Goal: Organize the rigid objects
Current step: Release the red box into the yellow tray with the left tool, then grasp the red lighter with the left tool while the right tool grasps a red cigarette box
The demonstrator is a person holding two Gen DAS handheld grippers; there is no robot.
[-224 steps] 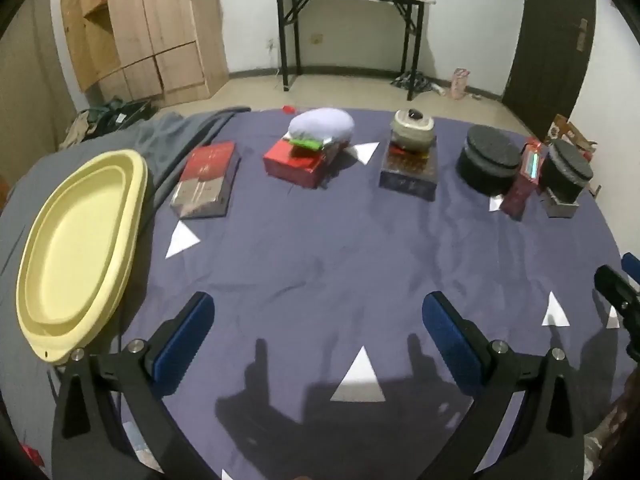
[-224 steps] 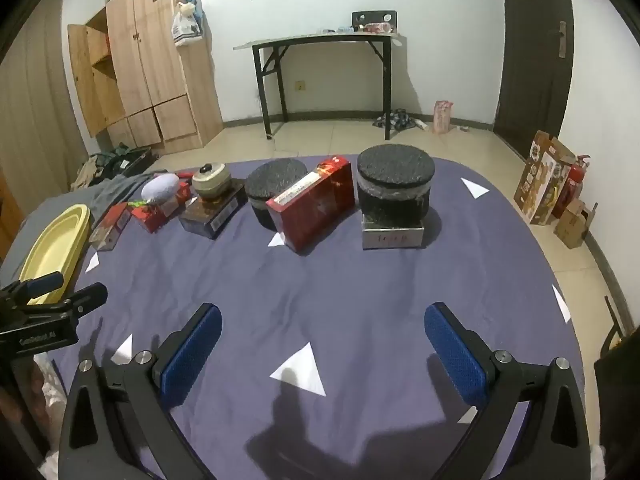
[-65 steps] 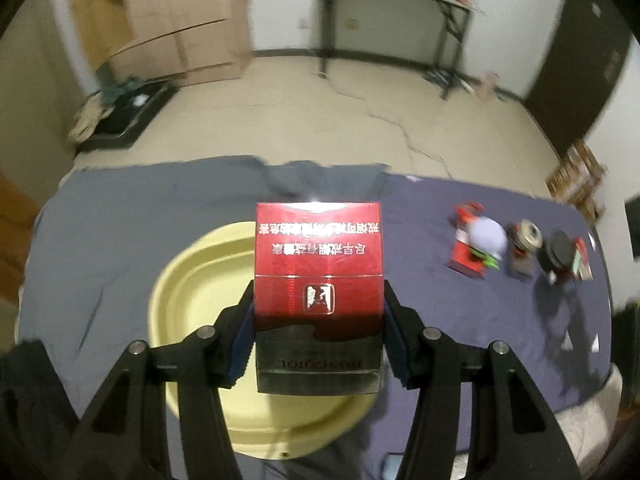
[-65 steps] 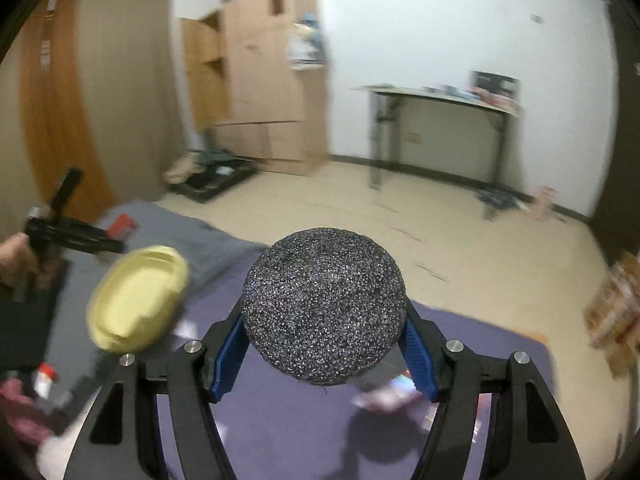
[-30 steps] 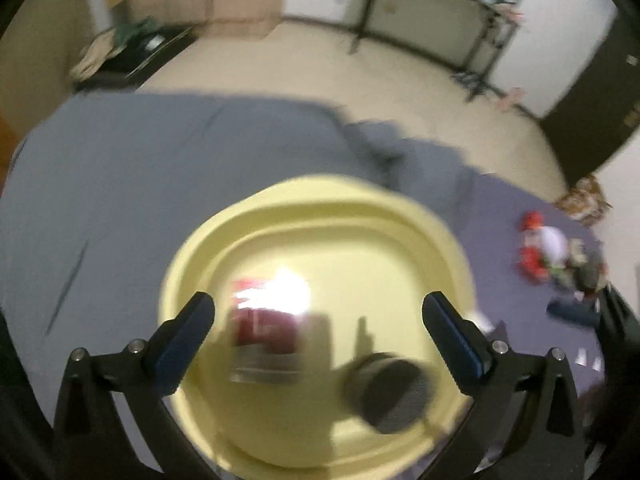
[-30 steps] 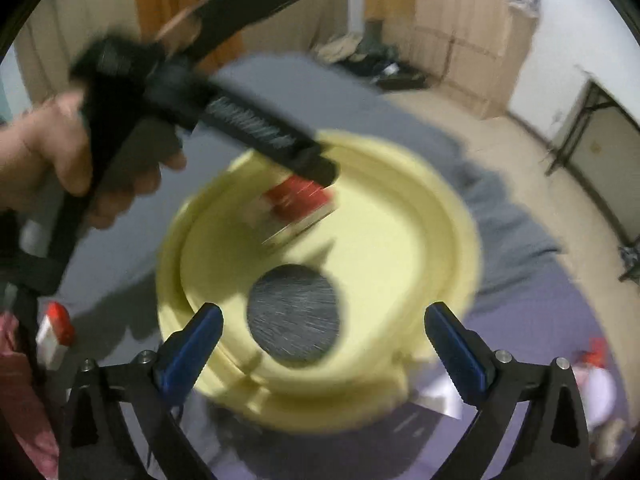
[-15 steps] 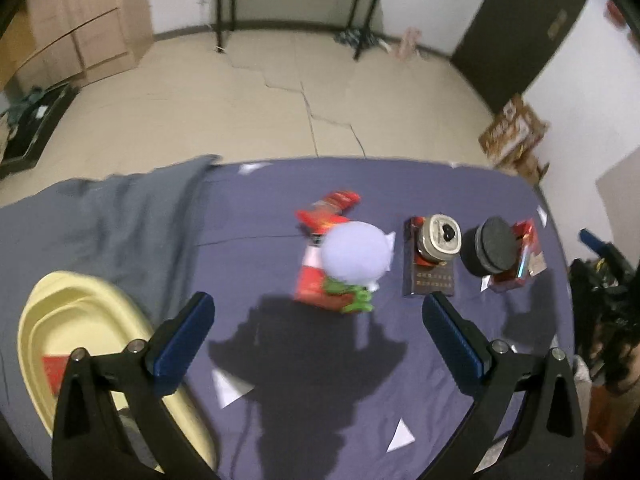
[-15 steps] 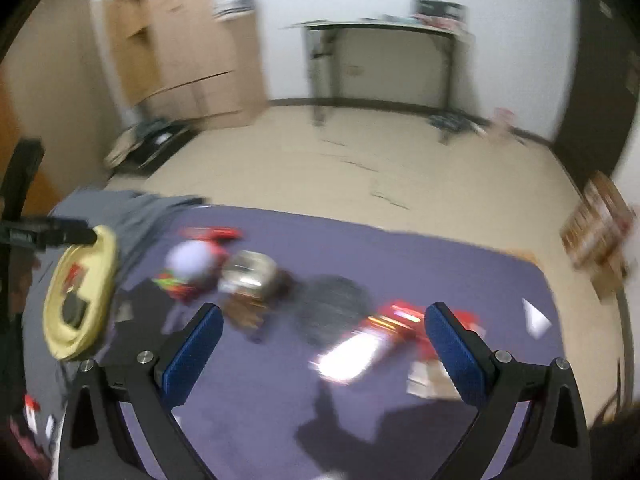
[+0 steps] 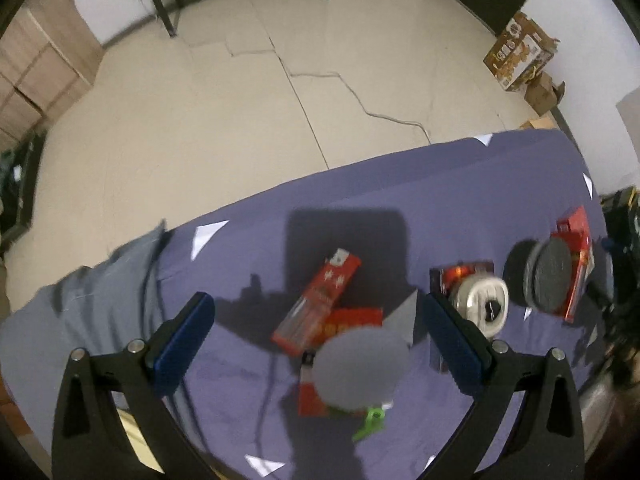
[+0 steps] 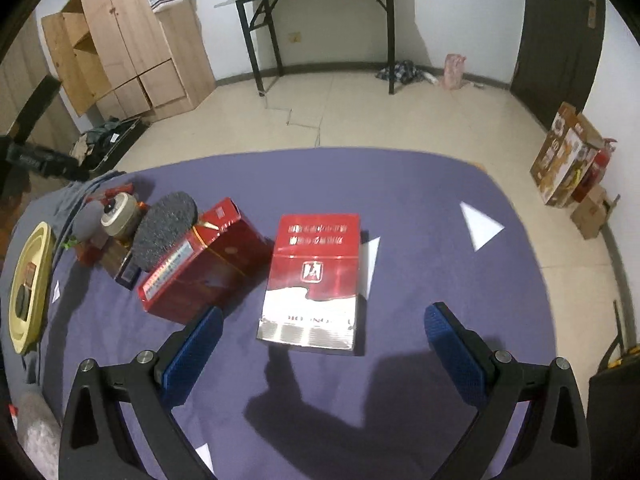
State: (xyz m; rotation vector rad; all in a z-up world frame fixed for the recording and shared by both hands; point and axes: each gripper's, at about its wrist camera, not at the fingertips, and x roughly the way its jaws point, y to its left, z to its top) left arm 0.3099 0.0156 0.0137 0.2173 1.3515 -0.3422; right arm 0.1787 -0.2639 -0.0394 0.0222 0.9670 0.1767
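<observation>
In the right wrist view my right gripper point(image 10: 320, 338) is open and empty, just in front of a red and silver box point(image 10: 314, 276) lying flat on the purple cloth. A longer red box point(image 10: 200, 264), a black round puck point(image 10: 164, 232) and a cream jar point(image 10: 118, 210) stand to its left. The yellow tray point(image 10: 40, 236) at the far left holds a small red box and a black puck. In the left wrist view my left gripper point(image 9: 316, 334) is open and empty above a grey-white dome point(image 9: 360, 368) on a red box, beside a slim red box point(image 9: 318, 300).
The cream jar point(image 9: 482, 300) and black puck point(image 9: 550, 274) with a red box stand right of the left gripper. A grey blanket point(image 9: 80, 304) lies at the cloth's left. Beyond the cloth are a tiled floor, a black desk point(image 10: 320, 8), a wooden cabinet point(image 10: 120, 40) and cardboard boxes point(image 10: 568, 156).
Both grippers let go of the red box and the black puck into the yellow tray, then swung back over the cloth. The left now hovers over the dome, the right faces the red and silver box.
</observation>
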